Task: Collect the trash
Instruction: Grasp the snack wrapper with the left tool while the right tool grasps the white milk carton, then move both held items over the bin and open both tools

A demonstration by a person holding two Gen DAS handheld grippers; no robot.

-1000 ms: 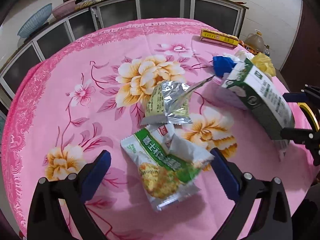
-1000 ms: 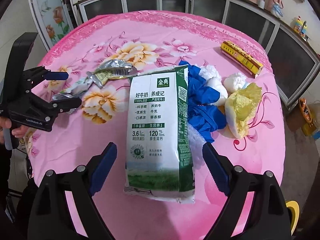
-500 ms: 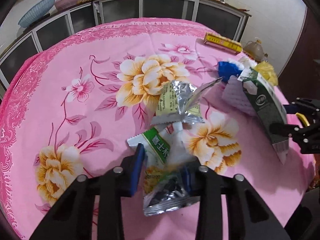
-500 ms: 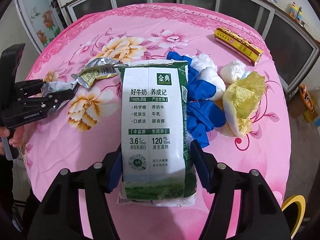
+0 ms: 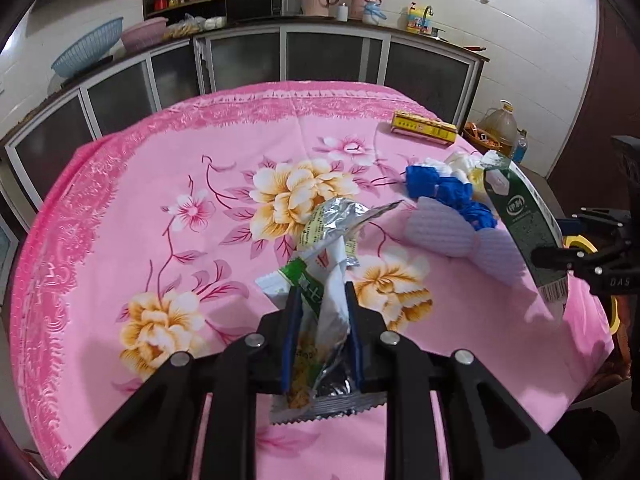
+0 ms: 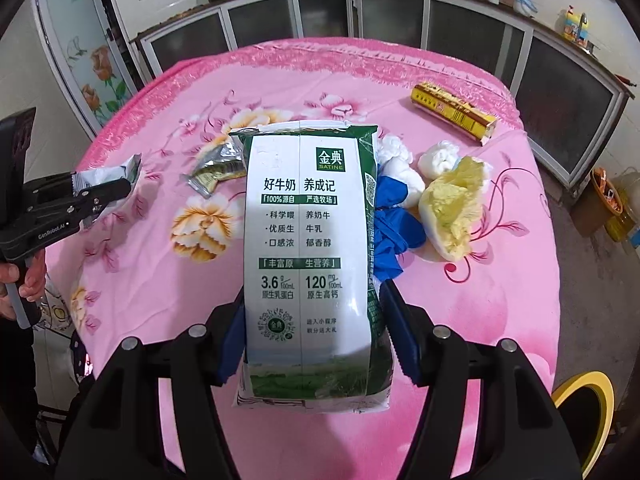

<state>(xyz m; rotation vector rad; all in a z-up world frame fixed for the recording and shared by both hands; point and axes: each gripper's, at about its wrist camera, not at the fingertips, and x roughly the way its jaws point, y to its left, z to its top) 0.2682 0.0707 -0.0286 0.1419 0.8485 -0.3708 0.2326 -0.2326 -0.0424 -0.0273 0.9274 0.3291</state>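
Pickup is the step in hand, and both grippers have their piece of trash. The left gripper (image 5: pixel 320 320) has its jaws clenched on a crumpled green-and-white foil snack wrapper (image 5: pixel 320 344), which hangs between the blue pads above the round desk with the pink flowered cloth (image 5: pixel 168 184). The right gripper (image 6: pixel 312 336) has its jaws grasping a tall green-and-white milk carton (image 6: pixel 308 248) by its two sides near the base, the carton standing up in front of the camera.

On the cloth lie a second silver foil wrapper (image 5: pixel 340 220), crumpled blue gloves (image 6: pixel 394 220), white tissue wads (image 6: pixel 440 158), a yellow cabbage-like leaf (image 6: pixel 456 208), a pale ridged foam piece (image 5: pixel 460 236) and a long yellow box (image 6: pixel 452 110).

No bin is clearly in view; a yellow rim (image 6: pixel 584 404) shows below the desk edge on the right and may be one. The next move, as I judge it, calls for carrying both loads clear of the desk to the bin, then releasing over it. The thin wrapper could slip; the carton looks firmly held.
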